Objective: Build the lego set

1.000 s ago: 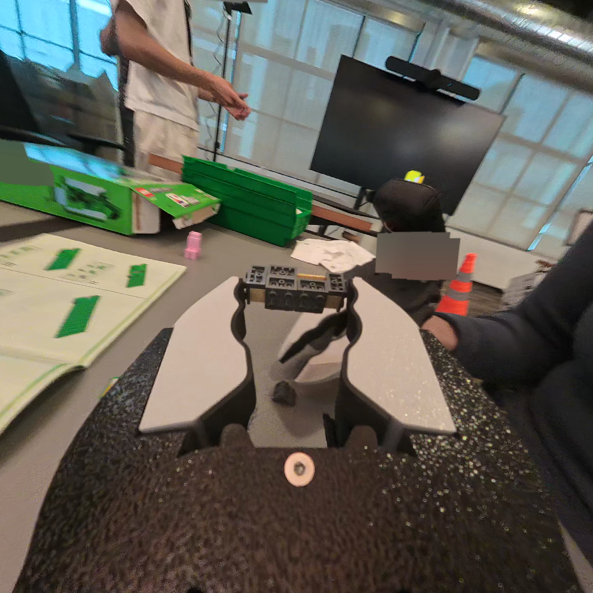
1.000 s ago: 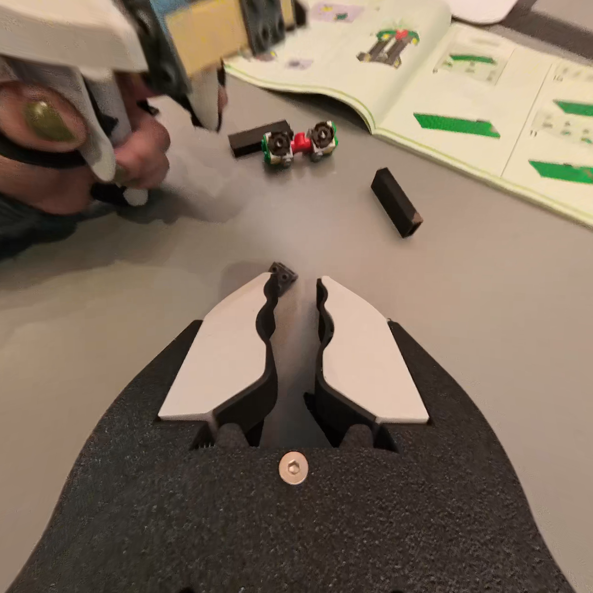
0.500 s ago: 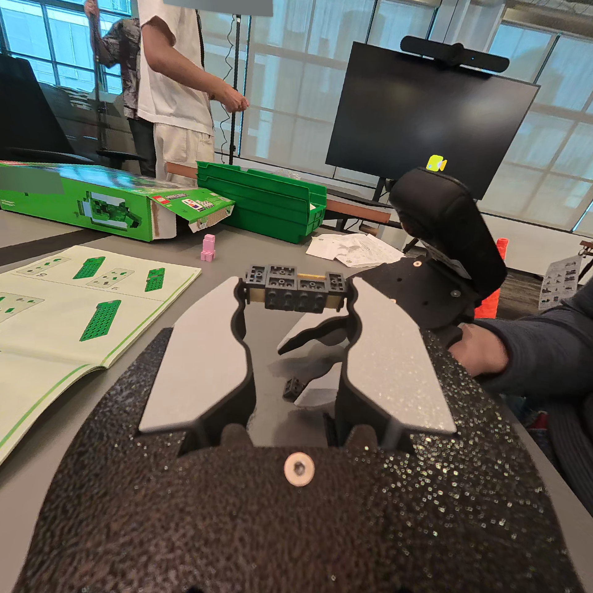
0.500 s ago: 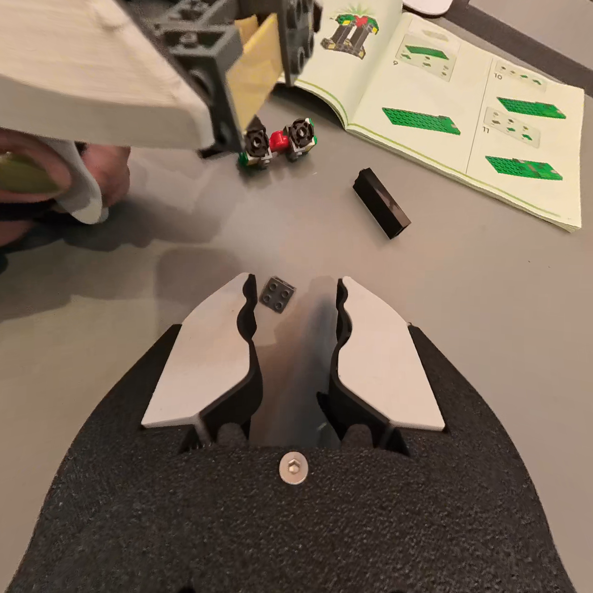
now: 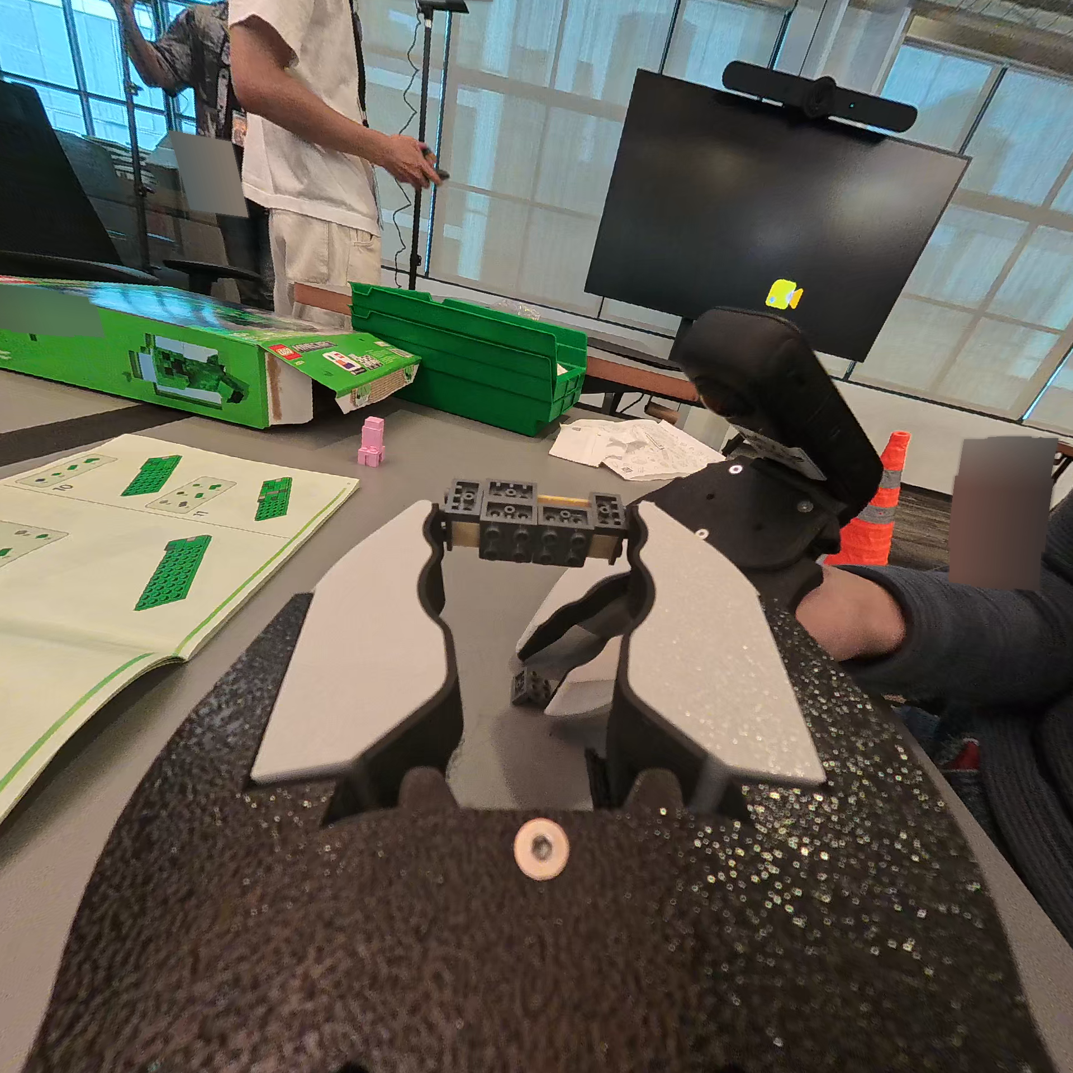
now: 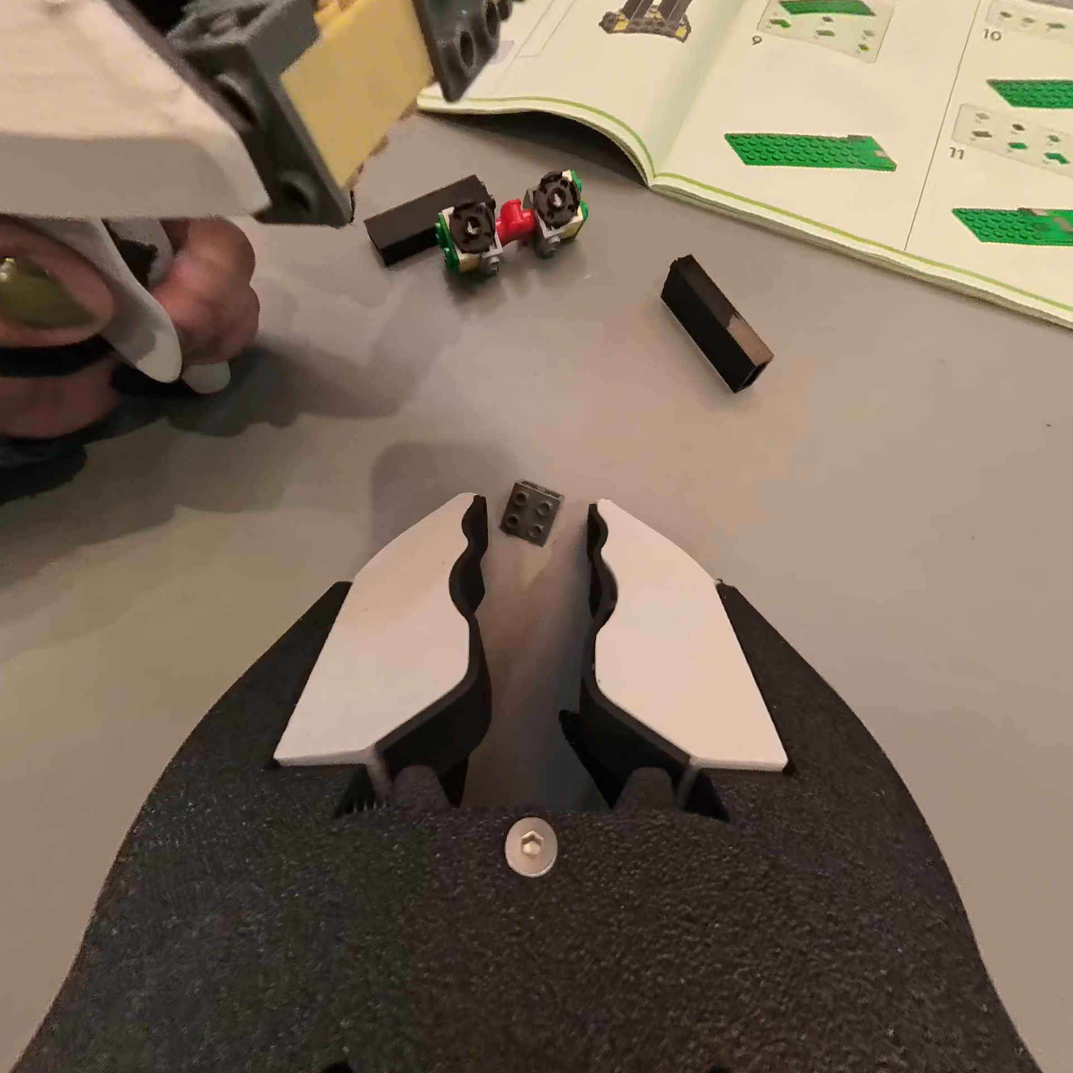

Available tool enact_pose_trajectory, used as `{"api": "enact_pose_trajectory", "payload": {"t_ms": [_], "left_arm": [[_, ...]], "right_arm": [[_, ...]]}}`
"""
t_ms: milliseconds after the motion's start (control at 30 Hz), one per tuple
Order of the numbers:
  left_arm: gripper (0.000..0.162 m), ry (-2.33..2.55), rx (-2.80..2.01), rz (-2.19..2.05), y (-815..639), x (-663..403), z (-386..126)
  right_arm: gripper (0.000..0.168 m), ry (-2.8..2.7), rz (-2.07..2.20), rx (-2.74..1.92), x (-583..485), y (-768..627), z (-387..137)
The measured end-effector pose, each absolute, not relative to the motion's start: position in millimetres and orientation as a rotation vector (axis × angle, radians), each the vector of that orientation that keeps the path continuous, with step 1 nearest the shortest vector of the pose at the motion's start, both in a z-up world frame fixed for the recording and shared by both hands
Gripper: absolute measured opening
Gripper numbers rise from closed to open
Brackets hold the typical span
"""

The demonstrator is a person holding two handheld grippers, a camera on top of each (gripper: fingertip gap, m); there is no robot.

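Grey table (image 5: pixel 499 458) underfoot, smooth and matte, in a glass-walled room with a big dark screen (image 5: pixel 760 197) on a stand at the far side and an orange cone (image 5: pixel 877 505) on the floor far right. Standing far left, a person in white (image 5: pixel 308 133); a second figure behind.

Far left on the table, one green set box (image 5: pixel 174 366), end flap open, inside not visible. Right of it, stacked green bins (image 5: pixel 476 360), contents mostly hidden. One pink figure (image 5: pixel 371 441) just in front of the box. One open instruction booklet (image 5: pixel 133 534) at left, one loose white sheet (image 5: pixel 633 447) farther right.

Left gripper (image 5: pixel 534 522) raised off the table, pinching a dark grey and tan brick assembly (image 5: pixel 534 525) crosswise between the tips. Right gripper (image 6: pixel 537 511) low over the table, fingers spread, one small dark grey 2x2 plate (image 6: pixel 532 511) lying flat between the tips, touching neither.

Farther out: two black long bricks, one near-right (image 6: pixel 717 325), one far (image 6: pixel 424 223), the latter just beside one red-and-green wheeled piece (image 6: pixel 511 226).
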State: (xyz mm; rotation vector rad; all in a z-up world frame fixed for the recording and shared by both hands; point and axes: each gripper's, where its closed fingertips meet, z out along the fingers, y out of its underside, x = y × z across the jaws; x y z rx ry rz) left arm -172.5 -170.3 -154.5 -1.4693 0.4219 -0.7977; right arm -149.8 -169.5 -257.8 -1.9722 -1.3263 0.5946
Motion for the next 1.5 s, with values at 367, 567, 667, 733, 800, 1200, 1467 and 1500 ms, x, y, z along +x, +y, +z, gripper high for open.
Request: {"api": "enact_pose_trajectory", "payload": {"t_ms": [367, 567, 667, 733, 800, 1200, 1467, 1500], "left_arm": [[0.061, 0.417, -1.470, -0.810, -170, -173, -155], [0.061, 0.418, -1.473, -0.811, -170, -173, -155], [0.061, 0.416, -1.474, -0.813, -170, -173, -155], [0.061, 0.412, -1.474, -0.816, -170, -174, -155], [0.061, 0.409, -1.474, -0.817, -170, -174, -155], [0.061, 0.374, -1.458, -0.839, -170, -180, -153], [0.061, 0.347, -1.450, -0.863, -169, -184, -152], [0.061, 0.351, -1.453, -0.861, -169, -183, -152]], "right_arm": [[0.017, -1.376, 0.584, -1.947, -155, -172, -258], [0.017, -1.571, 0.679, -1.813, -161, -182, -258], [0.017, -1.765, 0.754, -1.685, -161, -186, -258], [0.017, -1.900, 0.833, -1.572, -160, -189, -258], [0.017, -2.016, 0.847, -1.487, -155, -187, -259], [0.027, -2.322, 1.186, -1.161, -137, -170, -251], [0.029, -2.233, 1.026, -1.141, -131, -170, -253], [0.028, -2.204, 0.989, -1.216, -133, -167, -256]]}}
